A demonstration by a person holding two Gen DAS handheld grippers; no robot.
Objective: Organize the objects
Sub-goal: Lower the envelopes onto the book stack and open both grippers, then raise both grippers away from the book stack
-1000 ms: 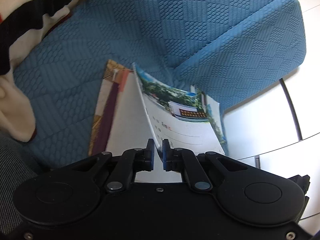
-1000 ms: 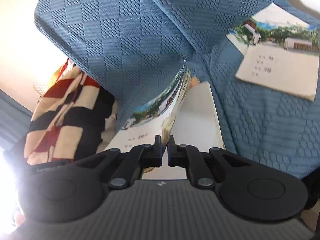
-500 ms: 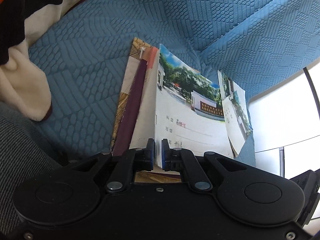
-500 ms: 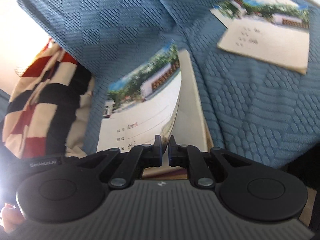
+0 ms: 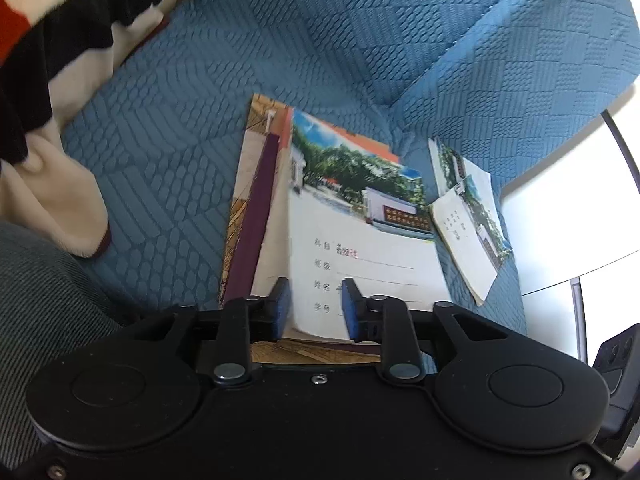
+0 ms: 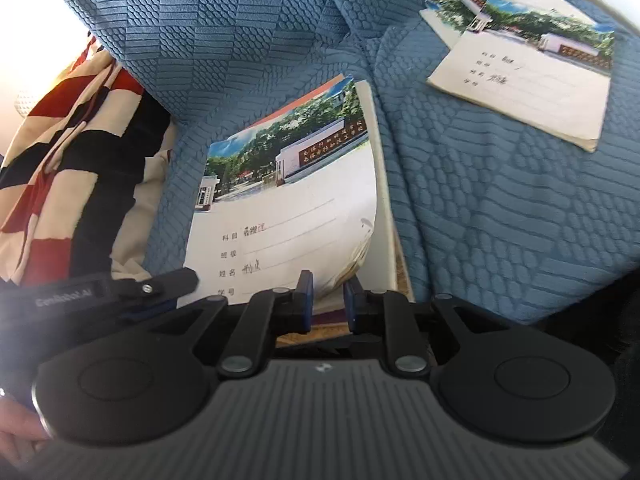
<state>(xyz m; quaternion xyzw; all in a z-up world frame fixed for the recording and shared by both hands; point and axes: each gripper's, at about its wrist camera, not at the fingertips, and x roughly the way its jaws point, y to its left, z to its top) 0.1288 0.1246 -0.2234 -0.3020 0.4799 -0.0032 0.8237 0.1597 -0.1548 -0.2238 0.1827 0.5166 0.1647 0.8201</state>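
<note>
**Notebook going onto the stack**

Notebook (image 5: 360, 248) is lying on a bigger book (image 5: 256, 200) on the blue sofa (image 5: 280, 40), squaring the pile. Left gripper (image 5: 314, 304) and right gripper (image 6: 328, 294) are both sitting parted at its near edge, gripping nothing.

We read "GenRobot.AI" on the black left gripper (image 6: 120, 294). The white photo-covered notebook (image 6: 288, 208) bears printed labels 科目, 班级, 姓名, 学号; its handwriting stays illegible to us.
</note>
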